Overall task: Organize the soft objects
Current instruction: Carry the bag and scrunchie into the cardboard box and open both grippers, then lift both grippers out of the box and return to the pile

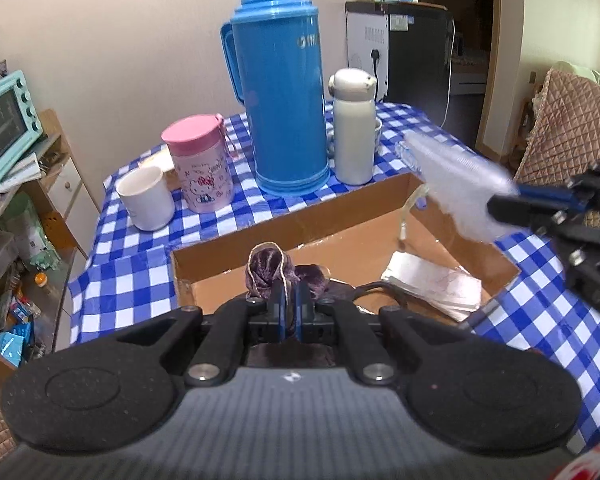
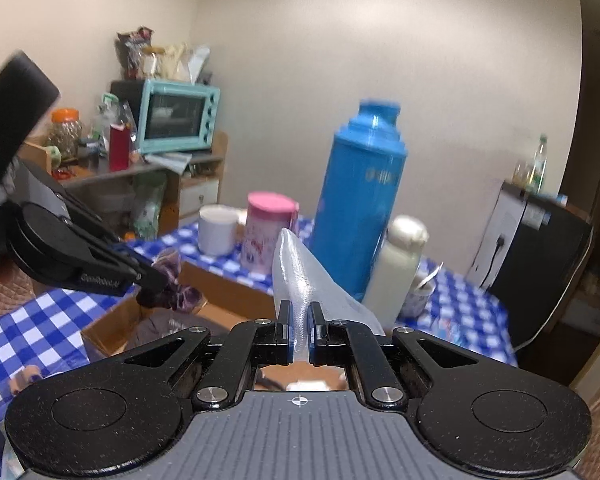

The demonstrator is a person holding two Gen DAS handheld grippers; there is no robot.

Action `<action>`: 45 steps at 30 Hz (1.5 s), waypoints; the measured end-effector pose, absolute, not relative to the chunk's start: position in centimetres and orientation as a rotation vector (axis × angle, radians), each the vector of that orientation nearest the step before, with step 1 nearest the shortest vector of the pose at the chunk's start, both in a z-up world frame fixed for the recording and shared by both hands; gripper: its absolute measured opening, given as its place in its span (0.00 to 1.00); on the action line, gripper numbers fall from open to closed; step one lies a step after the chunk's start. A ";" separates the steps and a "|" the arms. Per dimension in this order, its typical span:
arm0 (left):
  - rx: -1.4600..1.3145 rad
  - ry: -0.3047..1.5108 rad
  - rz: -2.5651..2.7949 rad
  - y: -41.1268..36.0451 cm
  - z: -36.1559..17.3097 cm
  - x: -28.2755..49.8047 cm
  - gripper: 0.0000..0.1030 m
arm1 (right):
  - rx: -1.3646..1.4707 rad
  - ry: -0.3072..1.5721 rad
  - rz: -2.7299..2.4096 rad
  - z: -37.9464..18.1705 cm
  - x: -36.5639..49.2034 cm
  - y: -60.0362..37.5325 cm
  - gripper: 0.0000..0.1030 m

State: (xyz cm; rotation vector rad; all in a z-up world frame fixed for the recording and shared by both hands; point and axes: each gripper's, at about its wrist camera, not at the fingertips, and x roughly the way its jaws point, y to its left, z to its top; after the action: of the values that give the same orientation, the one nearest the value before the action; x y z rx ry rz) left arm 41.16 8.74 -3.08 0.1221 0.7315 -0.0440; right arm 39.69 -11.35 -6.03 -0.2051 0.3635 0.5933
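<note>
My left gripper [image 1: 289,300] is shut on a purple velvet pouch [image 1: 265,270] and holds it over the near part of an open cardboard box [image 1: 340,216]. The pouch also shows in the right wrist view [image 2: 172,270], at the left gripper's tip. My right gripper [image 2: 299,322] is shut on a clear bubble-wrap bag [image 2: 296,272]. In the left wrist view the bag [image 1: 452,176] hangs blurred above the box's right side, held by the right gripper [image 1: 512,196]. A folded white sheet [image 1: 436,284] and a dark cable lie inside the box.
On the blue-checked tablecloth [image 1: 132,280] behind the box stand a tall blue thermos [image 1: 280,80], a white flask [image 1: 354,128], a pink Hello Kitty cup [image 1: 202,160] and a white mug [image 1: 146,200]. A shelf with a teal oven [image 1: 4,120] is at left, a padded chair [image 1: 568,120] at right.
</note>
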 end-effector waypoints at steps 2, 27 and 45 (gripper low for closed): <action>0.122 0.745 -0.045 8.7 -3.9 41.9 0.04 | -0.169 0.421 0.603 -7.2 41.1 -11.2 0.06; 0.068 0.874 -0.055 9.4 -9.9 47.3 0.09 | 0.069 0.840 0.643 -14.3 50.2 -9.5 0.13; -0.021 0.854 -0.058 10.7 -7.6 44.4 0.41 | 0.133 0.828 0.598 -11.9 47.9 -11.8 0.63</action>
State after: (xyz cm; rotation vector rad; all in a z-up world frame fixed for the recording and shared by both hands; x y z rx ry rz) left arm 44.40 10.75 -7.55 -0.0214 0.8536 -0.0579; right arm 47.90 -11.76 -11.92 0.1332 0.8284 0.5983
